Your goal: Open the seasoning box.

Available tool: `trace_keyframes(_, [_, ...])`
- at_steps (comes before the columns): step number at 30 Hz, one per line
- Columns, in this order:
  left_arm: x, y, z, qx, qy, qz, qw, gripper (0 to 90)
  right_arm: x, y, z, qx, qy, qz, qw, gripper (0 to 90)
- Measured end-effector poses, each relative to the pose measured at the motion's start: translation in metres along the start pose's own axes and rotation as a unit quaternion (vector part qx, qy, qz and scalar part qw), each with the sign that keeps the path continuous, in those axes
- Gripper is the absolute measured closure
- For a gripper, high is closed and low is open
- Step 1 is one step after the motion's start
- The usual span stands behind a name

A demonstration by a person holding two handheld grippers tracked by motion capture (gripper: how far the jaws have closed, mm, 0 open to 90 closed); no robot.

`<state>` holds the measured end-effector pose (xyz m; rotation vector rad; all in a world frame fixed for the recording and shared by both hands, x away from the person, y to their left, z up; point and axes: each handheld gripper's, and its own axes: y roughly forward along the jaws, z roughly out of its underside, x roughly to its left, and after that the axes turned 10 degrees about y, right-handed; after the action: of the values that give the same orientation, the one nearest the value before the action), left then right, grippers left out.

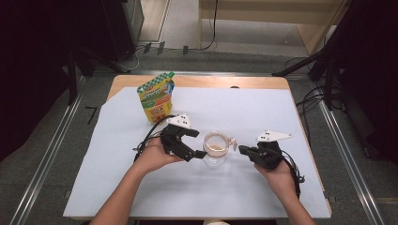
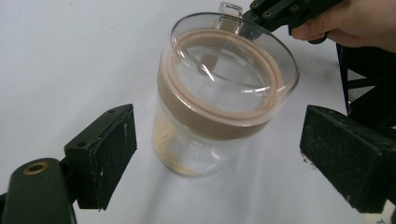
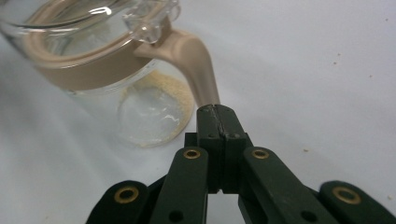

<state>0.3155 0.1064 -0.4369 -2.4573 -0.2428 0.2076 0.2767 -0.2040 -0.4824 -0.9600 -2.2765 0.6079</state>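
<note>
A colourful snack bag stands upright near the far left corner of the table, on the big white sheet that covers most of the top. Closer to the person, the left hand holds the left gripper, which sits just to the left of the glass jar. In the left gripper view its two black pads stand wide apart, one on each side of the jar, and they do not touch the glass. They hold nothing. The jar stands upright near the middle of the table, a little toward the near edge. It is clear glass with a tan band around the top and a glass lid sitting on it. A little pale yellow powder lies at the bottom inside. A tan handle curves down from the band on the jar's right side. The right gripper, held in the right hand, reaches in from the right. Its jaws are pressed tight together with no gap, and their tip meets the lower end of the handle. I cannot tell if a bit of the handle is pinched between them.
</note>
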Motion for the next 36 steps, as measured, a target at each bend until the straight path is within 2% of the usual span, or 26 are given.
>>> trace_keyframes(5, [0.001,0.008,-0.007,0.009,0.014,0.006,0.9998,11.3,-0.005,0.008,-0.007,0.007,0.004,0.006,1.0000,90.0])
trace_keyframes(14, [-0.001,0.010,-0.009,-0.004,0.014,0.006,0.9999,12.1,-0.008,0.007,-0.007,0.008,0.005,0.008,0.9999,90.0])
trace_keyframes(16, [-0.001,0.015,-0.010,0.008,0.018,-0.006,0.9998,8.8,-0.008,0.009,-0.007,0.007,0.005,0.008,0.9999,90.0])
trace_keyframes(21, [-0.004,0.027,-0.011,0.023,0.026,0.002,0.9994,6.7,-0.005,0.013,-0.008,0.007,0.000,0.009,0.9999,90.0])
trace_keyframes(24, [-0.005,0.031,-0.012,0.022,0.028,0.005,0.9993,7.5,-0.005,0.016,-0.009,0.006,-0.005,0.009,0.9999,90.0])
trace_keyframes(26, [-0.005,0.035,-0.013,0.022,0.031,-0.004,0.9993,8.9,-0.004,0.019,-0.012,0.009,-0.005,0.009,0.9999,90.0])
trace_keyframes(33, [-0.006,0.034,-0.013,0.015,0.035,-0.009,0.9992,10.7,-0.004,0.019,-0.013,0.007,-0.008,0.010,0.9999,90.0])
trace_keyframes(36, [-0.008,0.031,-0.015,0.011,0.045,-0.016,0.9988,11.6,-0.004,0.019,-0.012,0.008,-0.006,0.011,0.9999,90.0])
